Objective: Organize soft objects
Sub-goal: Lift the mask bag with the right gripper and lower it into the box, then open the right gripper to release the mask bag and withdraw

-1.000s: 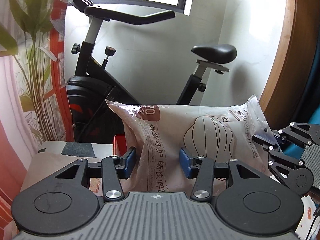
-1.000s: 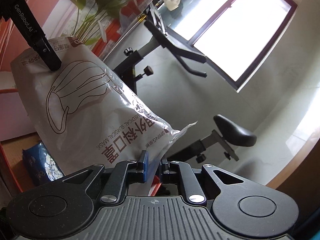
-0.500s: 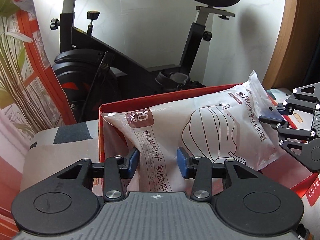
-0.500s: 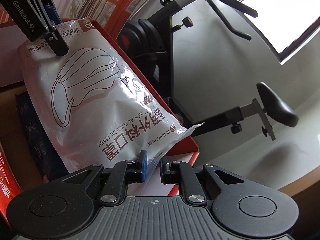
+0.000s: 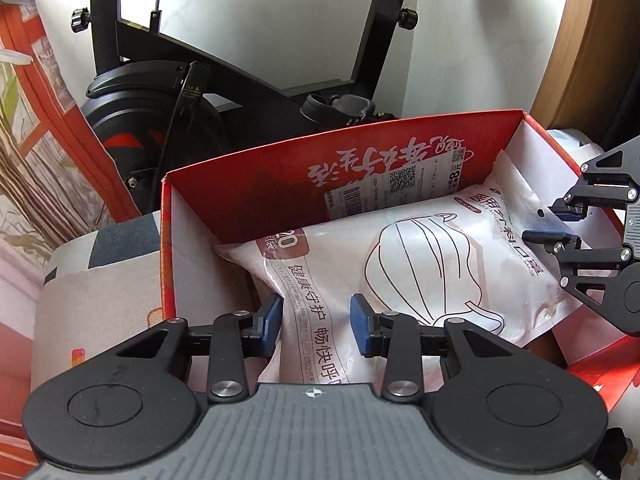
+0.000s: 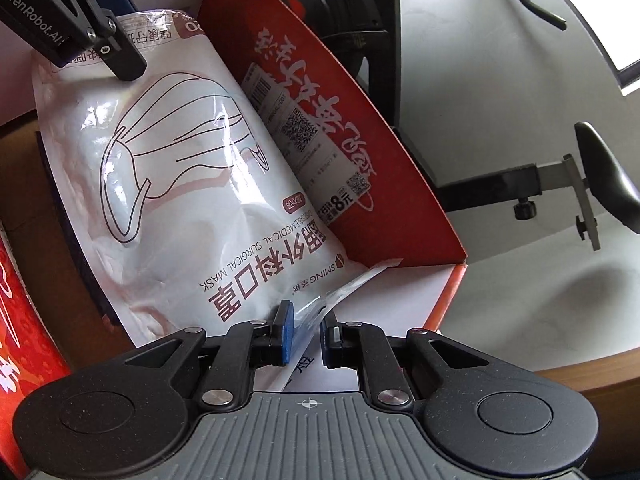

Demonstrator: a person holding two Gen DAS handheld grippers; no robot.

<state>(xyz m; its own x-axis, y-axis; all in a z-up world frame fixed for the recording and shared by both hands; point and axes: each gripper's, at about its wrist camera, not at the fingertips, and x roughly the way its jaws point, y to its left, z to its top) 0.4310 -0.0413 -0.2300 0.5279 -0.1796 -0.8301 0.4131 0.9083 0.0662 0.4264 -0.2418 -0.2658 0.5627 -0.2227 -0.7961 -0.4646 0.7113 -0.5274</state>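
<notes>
Your left tongs point(image 5: 316, 322) just narrowing around the white plastic mask pouch point(image 5: 420, 276), right tongs point(image 6: 306, 330) pinching its clear corner, pouch inside the red cardboard box point(image 5: 256, 184).

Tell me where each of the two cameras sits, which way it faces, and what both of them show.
Left wrist: on the left gripper, facing down into the red box; its blue pads pinch the mask pack; the right gripper shows at the right edge.
Right wrist: on the right gripper, facing down along the pack; its pads pinch the pack's corner; the left gripper is top left.
Shared: pack, box, exercise bike.
</notes>
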